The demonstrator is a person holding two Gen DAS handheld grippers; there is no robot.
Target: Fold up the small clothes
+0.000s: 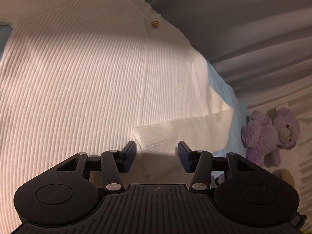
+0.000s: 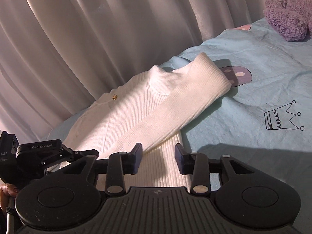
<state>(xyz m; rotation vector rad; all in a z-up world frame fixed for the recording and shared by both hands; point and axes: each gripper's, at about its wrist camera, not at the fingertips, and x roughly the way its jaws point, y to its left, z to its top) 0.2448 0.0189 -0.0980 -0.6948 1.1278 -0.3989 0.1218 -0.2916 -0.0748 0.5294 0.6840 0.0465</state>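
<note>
With the white ribbed sweater (image 2: 136, 120) lying on the blue bedsheet (image 2: 253, 97), both the left gripper (image 1: 157, 156) and right gripper (image 2: 158, 159) hover with jaws apart, gripping nothing, so a shallow pinch could slip off the loosely folded sleeve (image 2: 187, 101) and undo it.

A bed (image 2: 243, 101) in a pale blue sheet (printed with a crown and mushroom) carries a white ribbed sweater (image 2: 132, 117) and a purple teddy bear (image 1: 273, 134).

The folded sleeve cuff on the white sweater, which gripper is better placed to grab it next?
Probably left: the left gripper sits open just before the cuff. The right gripper faces the sweater body instead.
</note>
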